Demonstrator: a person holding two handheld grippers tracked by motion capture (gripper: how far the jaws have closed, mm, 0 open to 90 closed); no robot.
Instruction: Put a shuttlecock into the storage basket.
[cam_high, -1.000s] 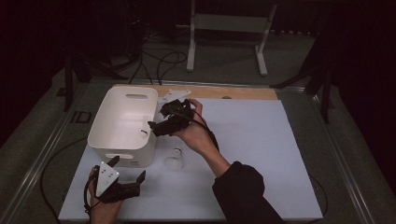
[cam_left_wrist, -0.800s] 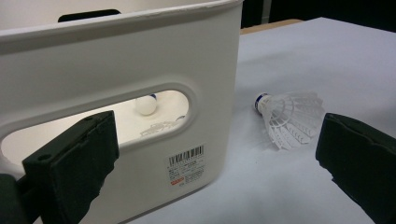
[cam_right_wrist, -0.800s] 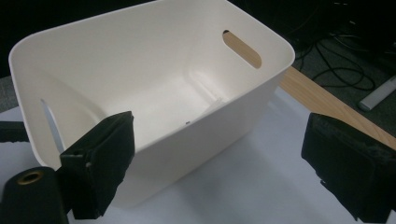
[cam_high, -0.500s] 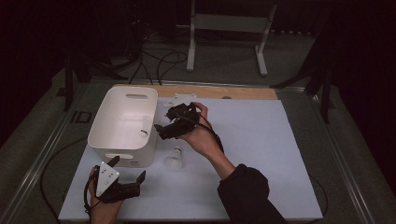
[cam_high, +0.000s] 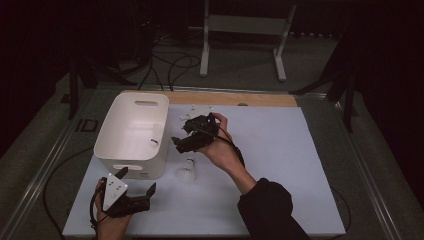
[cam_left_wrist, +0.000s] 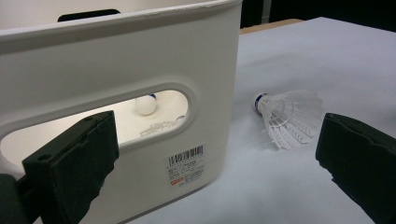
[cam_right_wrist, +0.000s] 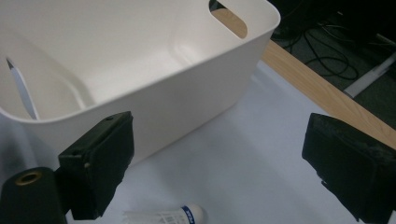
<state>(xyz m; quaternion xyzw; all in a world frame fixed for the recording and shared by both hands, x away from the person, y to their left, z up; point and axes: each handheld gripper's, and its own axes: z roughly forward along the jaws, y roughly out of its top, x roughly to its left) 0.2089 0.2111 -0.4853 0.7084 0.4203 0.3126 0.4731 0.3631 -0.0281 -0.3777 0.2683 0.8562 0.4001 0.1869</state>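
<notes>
Left gripper held low at near-left counter edge, fingers spread wide, nothing gripped. White rectangular plastic bin set on white counter sheet; barcode sticker seen on near wall below handle slot, print too small to be read. White feathered shuttlecock with blue-banded cork laid on sheet just beside bin. Right gripper held beside bin's right wall, fingers spread wide, empty.

white feathered shuttlecock with a white cork tip and blue band, lying on its side on the white table cover, just beside the near right corner of the white bin. bin stands upright.
</notes>
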